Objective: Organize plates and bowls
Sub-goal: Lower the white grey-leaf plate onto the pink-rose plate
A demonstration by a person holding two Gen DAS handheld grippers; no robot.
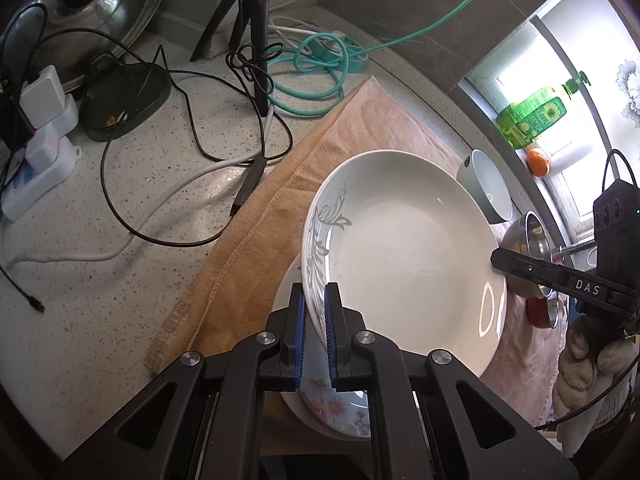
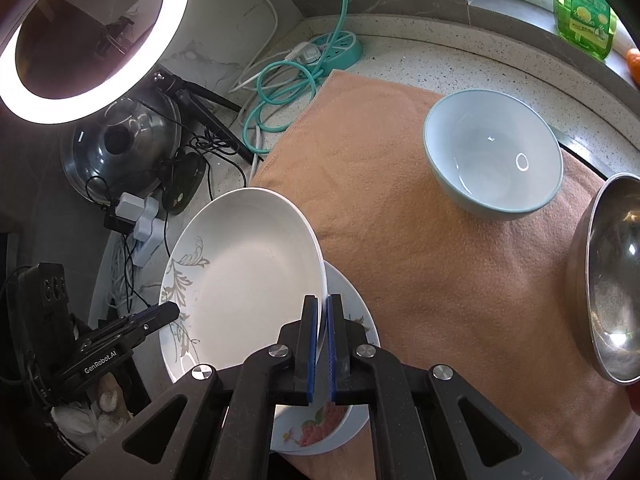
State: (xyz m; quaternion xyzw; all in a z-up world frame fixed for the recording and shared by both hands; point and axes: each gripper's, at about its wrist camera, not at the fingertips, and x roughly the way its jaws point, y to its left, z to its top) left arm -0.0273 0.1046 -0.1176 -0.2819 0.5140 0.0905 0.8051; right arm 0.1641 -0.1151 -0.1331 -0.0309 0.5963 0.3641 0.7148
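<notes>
Over the peach-coloured towel (image 2: 440,280) spread on the speckled stone counter (image 1: 140,208), I have both sets of tongs clamped on one deep white plate with a grey leaf pattern along its rim (image 1: 404,256). My left gripper (image 1: 315,300) pinches the patterned side of the rim between its blue pads, and my right gripper (image 2: 320,312) pinches the plain side opposite, so the plate hangs tilted between them, clear of the cloth. From the right wrist camera I see the left tongs coming in at the lower left, their black tip on the leafy edge. Directly beneath the lifted plate lies a flat white plate (image 2: 360,320), and on it sits what I take to be a smaller dish with pink flower decoration (image 2: 316,428), though my own fingers hide most of it. Further back on the towel a pale blue ceramic bowl (image 2: 492,156) stands upright and by itself, and nearer the right edge a shiny steel bowl (image 2: 604,280) rests tilted on its side. Off the towel, towards the wall, I can make out a teal power strip with coiled teal cable (image 2: 336,50), a tangle of black leads, a steel pot lid (image 2: 120,148) leaning up, and a glowing ring light (image 2: 12,68). A green bottle (image 2: 580,12) stands on the window ledge.
</notes>
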